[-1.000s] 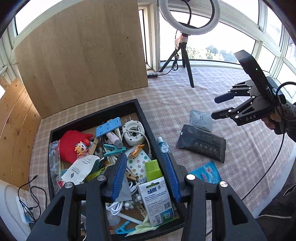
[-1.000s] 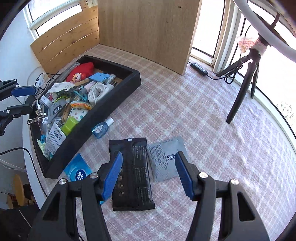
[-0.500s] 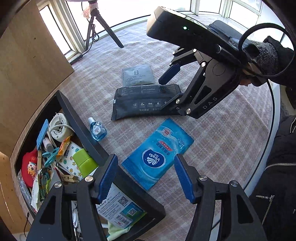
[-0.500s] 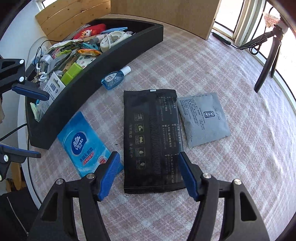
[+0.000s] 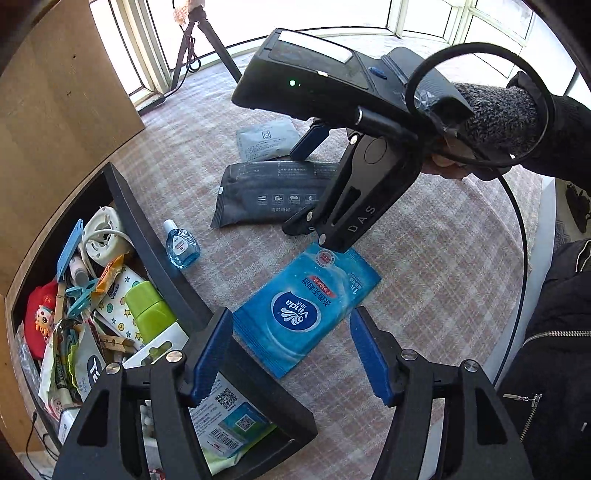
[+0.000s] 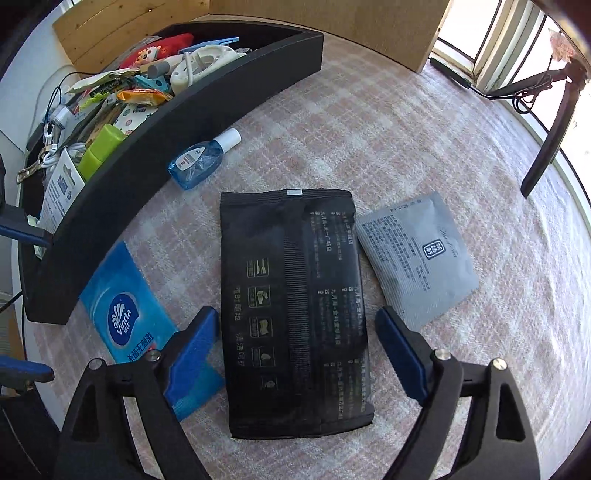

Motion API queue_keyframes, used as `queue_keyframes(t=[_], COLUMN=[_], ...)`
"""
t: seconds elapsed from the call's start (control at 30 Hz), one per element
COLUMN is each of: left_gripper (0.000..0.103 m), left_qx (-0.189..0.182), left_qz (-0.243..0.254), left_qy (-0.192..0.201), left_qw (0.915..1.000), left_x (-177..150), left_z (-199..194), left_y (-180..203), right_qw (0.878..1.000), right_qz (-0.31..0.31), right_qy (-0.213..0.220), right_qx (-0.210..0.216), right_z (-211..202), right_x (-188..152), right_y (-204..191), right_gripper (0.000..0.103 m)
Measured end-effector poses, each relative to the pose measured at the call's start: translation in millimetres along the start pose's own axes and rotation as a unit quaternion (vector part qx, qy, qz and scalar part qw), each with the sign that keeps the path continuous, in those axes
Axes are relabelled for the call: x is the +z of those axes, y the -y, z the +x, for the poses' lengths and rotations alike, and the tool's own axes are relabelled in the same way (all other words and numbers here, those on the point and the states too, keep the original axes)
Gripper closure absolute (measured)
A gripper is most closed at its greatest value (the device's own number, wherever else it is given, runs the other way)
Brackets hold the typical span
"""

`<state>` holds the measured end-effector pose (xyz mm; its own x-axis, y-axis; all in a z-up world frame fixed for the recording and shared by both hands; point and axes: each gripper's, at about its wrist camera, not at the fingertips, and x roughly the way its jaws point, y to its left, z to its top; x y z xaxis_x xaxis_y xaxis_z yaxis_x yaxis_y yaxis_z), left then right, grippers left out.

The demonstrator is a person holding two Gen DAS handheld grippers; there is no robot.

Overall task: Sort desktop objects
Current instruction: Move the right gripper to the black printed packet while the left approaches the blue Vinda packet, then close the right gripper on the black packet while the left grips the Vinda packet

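Checked cloth (image 6: 369, 122): both hand-held grippers released; tray (image 5: 155, 240) clutter clearer from left wrist view.

Glossy plastic pouches (image 6: 295, 314) — woven tablecloth (image 6: 369, 129)

Checked pink tablecloth (image 6: 369, 122) covers the whole table. A big plywood board (image 5: 55, 92) leans at the back near the windows (image 5: 424, 18). Black tripod (image 6: 554, 122) stands off on the cloth, and a power strip (image 6: 450, 74) with its cable lies by the window frame.
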<state>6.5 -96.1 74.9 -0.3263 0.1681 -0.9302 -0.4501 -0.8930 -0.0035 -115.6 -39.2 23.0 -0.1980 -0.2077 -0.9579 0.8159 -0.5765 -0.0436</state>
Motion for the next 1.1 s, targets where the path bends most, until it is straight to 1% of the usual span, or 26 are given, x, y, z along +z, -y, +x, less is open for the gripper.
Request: queue_keyframes(t=[0.03,0.1,0.13,0.17,0.3,0.4,0.47,0.53,0.63,0.73,0.8,0.87,0.93,0.97,1.03,1.1], left_gripper=[0.039,0.039,0.039,0.039,0.039,0.039,0.039,0.039,0.039,0.039,0.039,0.038,0.032,0.032,0.032,0.032], left_qx=[0.0,-0.003,-0.002,0.0,0.004,-0.004,-0.006,-0.005,0.0,0.005,0.014,0.02,0.017,0.014,0.001,-0.017], left_qz=[-0.009,-0.02,-0.023,-0.026,-0.024,-0.015,0.004,0.034,0.089,0.144,0.181,0.207,0.221,0.226,0.23,0.237], left_qy=[0.003,0.007,0.008,0.006,0.005,0.007,0.0,-0.014,-0.036,-0.062,-0.08,-0.097,-0.098,-0.1,-0.106,-0.118], left_qw=[1.0,0.9998,0.9997,0.9996,0.9997,0.9999,1.0,0.9993,0.9954,0.9876,0.9801,0.9732,0.9703,0.969,0.9674,0.9642], left_x=[-2,-4,-4,-4,0,5,8,11,17,23,26,28,30,31,32,29], left_z=[0,1,2,4,8,9,16,23,36,49,59,69,72,73,74,74], left_y=[-2,-6,-8,-10,-14,-12,-8,-1,10,21,27,31,32,32,31,33], right_qw=[1.0,1.0,1.0,1.0,0.999,0.997,0.996,0.994,0.99,0.989,0.989,0.989,0.989,0.989,0.989,0.99], right_qz=[0.002,0.006,0.007,0.005,0.028,0.052,0.068,0.084,0.108,0.116,0.117,0.118,0.119,0.12,0.12,0.119], right_qy=[-0.001,-0.004,-0.005,-0.007,-0.004,0.003,0.007,0.012,0.019,0.019,0.018,0.017,0.016,0.016,0.014,0.013], right_qx=[0.004,0.011,0.014,0.016,0.034,0.049,0.059,0.069,0.084,0.087,0.086,0.085,0.083,0.083,0.08,0.078], right_z=[0,1,1,-1,-9,-16,-21,-26,-33,-35,-36,-36,-36,-36,-31,-29], right_x=[0,-1,-1,-3,-13,-22,-28,-34,-42,-50,-54,-59,-63,-64,-50,-50], right_y=[2,7,9,8,16,23,28,33,41,45,47,48,50,51,60,60], right_gripper=[0.017,0.023,0.031,0.033,0.037,0.04,0.04,0.04,0.04,0.04,0.04,0.04,0.04,0.04,0.04,0.04])
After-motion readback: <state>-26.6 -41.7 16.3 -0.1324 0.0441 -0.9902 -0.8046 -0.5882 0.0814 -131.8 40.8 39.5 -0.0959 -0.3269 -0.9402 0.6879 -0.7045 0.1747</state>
